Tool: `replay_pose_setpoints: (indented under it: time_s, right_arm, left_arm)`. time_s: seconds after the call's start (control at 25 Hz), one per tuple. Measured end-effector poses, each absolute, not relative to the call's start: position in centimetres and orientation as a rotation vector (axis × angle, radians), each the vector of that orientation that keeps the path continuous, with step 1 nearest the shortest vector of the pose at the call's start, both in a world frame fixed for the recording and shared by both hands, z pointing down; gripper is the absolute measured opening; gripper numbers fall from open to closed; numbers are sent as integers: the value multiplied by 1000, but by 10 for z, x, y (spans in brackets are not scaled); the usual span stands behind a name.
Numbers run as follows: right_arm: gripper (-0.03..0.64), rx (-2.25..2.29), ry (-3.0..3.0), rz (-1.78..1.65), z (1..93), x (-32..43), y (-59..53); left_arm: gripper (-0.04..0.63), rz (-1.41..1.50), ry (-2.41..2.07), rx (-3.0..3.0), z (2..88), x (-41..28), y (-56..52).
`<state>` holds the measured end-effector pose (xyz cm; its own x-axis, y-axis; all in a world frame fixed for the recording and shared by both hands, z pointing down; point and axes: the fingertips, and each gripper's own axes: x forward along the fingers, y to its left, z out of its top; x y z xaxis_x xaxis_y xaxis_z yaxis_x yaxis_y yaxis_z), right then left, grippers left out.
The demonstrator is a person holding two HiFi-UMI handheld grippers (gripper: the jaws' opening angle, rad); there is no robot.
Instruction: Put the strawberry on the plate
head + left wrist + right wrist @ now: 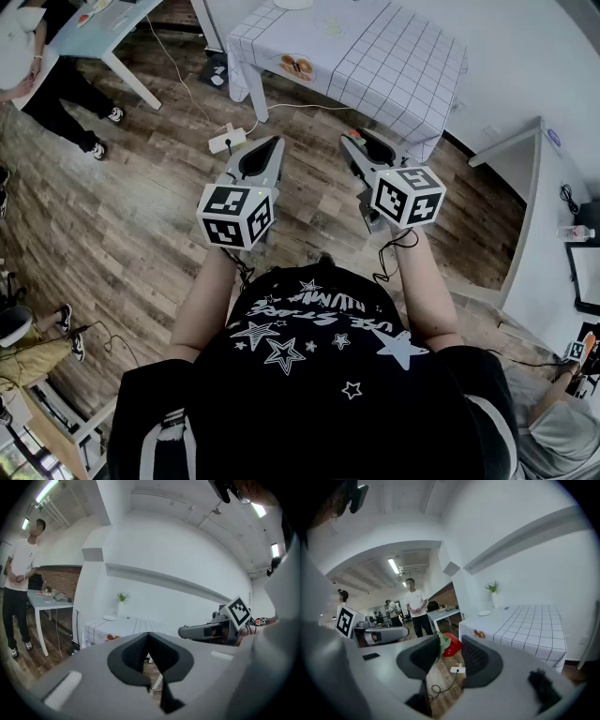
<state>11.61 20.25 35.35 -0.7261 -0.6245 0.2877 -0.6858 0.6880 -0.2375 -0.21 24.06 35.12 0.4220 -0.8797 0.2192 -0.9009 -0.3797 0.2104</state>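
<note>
- Left gripper (270, 142): held out ahead of the chest, nose tipped slightly down. Jaws closed tip to tip, nothing between them.
- Right gripper (360, 141): beside the left and apart from it, with the same slight downward tilt. Jaws spread wide and clamped on a strawberry (451, 646) at their tips.
- Left forearm (202, 305), right forearm (427, 286): both bare, reaching forward, roughly parallel.

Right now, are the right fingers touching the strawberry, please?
Touching: the right gripper view shows the strawberry pinched between both fingers, with no gap on either side.
</note>
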Motion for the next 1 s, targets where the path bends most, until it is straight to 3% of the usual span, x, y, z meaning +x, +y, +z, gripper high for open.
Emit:
replay_pose_setpoints:
  time_s: [1.0]
  right_arm:
    - [164,943,-2792,534,366,169,186]
  left_arm:
    - [9,73,-1702,2223,367,34,240]
